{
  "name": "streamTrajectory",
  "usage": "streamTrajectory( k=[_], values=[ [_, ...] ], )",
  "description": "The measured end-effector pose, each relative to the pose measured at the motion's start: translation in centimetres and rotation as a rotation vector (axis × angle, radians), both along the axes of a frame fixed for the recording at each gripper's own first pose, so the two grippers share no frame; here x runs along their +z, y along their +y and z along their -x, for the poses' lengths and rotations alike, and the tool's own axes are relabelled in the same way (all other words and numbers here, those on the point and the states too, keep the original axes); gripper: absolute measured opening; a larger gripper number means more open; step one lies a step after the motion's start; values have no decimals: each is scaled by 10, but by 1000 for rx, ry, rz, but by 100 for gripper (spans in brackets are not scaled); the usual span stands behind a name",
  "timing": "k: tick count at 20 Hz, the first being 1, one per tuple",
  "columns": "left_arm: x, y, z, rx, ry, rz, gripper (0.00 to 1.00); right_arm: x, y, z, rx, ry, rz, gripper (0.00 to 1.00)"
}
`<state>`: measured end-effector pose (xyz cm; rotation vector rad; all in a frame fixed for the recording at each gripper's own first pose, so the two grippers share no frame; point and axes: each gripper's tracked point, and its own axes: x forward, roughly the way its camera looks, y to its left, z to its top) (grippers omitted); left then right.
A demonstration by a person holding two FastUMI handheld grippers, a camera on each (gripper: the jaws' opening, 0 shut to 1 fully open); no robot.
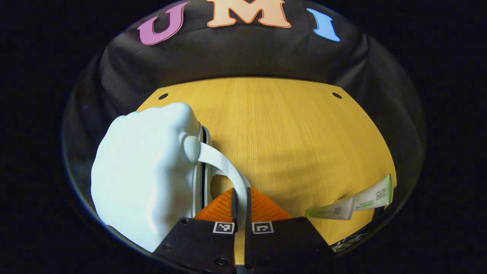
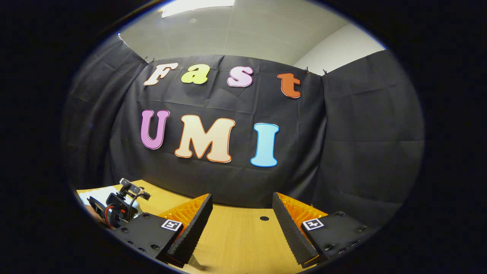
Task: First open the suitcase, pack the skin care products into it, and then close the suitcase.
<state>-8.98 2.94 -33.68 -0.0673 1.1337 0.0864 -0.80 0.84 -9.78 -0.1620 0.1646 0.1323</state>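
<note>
Gripping point: left gripper [image 1: 240,205] had both fingers clenched on the suitcase handle [image 1: 224,167], a pale curved strap arching from the case down between the fingertips.
Suitcase [image 1: 144,171]: pale blue-white hard shell, on the left part of the table in left gripper view, standing on edge w/ its dark seam line facing the gripper; seam looked shut, no gap seen.
Skin care tubes [image 1: 354,201]: two white tubes w/ green trim, lying on the table at lower right of left gripper view, touching or overlapping end to end, well apart from the suitcase.
Table [image 1: 289,129]: yellow wood-grain top, two small dark holes near the far edge; bare between suitcase & tubes.
Right gripper [image 2: 240,224]: jaws spread wide, nothing between them; hung above the table edge, pointed at the booth's black cloth wall.
Other gripper seen in right gripper view: the left unit's body [image 2: 121,207] showed at lower left, near a white surface; cannot tell its jaws from that view.
Backdrop: ceiling & a white room wall above the cloth in right gripper view.
</note>
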Motion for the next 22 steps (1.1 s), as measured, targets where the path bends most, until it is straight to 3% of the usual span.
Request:
streamTrajectory(
  k=[3, 7, 11, 22],
  values=[
    [24, 4, -6, -49, -24, -25, 0, -8, 0, 2, 22, 12, -34, 98],
    [70, 16, -15, -2, -88, 24, 0, -20, 2, 5, 42, 51, -83, 98],
    [112, 42, -26, -21, -147, 25, 0, -19, 12, 5, 36, 42, -100, 99],
    [198, 152, -33, -22, -305, -63, 0, -30, 82, 8, 103, 56, -110, 98]
  ],
)
